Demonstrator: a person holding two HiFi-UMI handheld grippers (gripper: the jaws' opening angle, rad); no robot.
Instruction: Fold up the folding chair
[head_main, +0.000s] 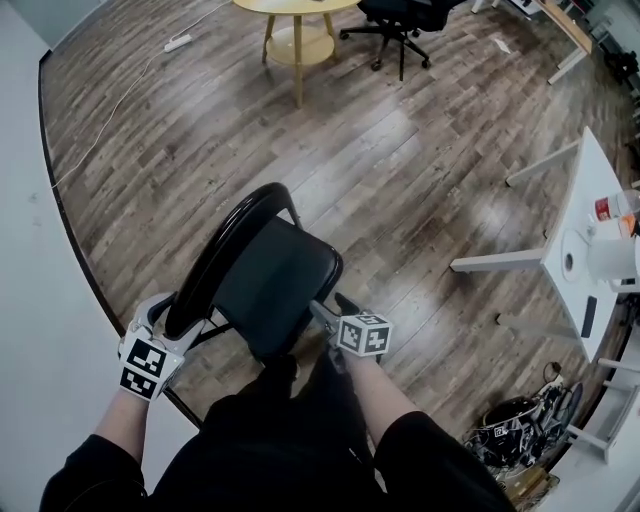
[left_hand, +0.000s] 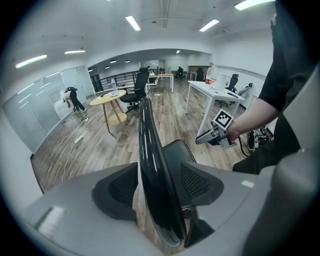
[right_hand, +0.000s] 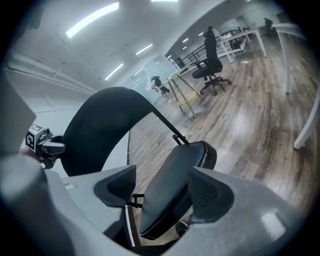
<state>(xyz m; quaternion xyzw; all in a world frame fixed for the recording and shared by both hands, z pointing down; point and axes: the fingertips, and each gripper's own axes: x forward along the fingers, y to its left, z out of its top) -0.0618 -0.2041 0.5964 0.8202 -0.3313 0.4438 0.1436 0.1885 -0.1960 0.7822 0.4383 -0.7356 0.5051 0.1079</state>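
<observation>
A smooth, glossy black finish is shown by the folding chair's backrest; its seat is covered in matt black padding. At 12 o'clock, a round table of pale wood is seen on a grained, softly sheened wood-plank floor.

**A:** Where are we?

**B:** We stand over the folding chair, which sits on the floor just before us. The wall is close on its left.

**A:** And our grippers?

**B:** Our left gripper is at the chair's left side, with the backrest between its jaws. Our right gripper is at the right edge of the seat, its jaws apart.

**A:** What lies beyond?

**B:** Far ahead of us stands a round table, with an office chair to its right. A desk runs along our right.
</observation>
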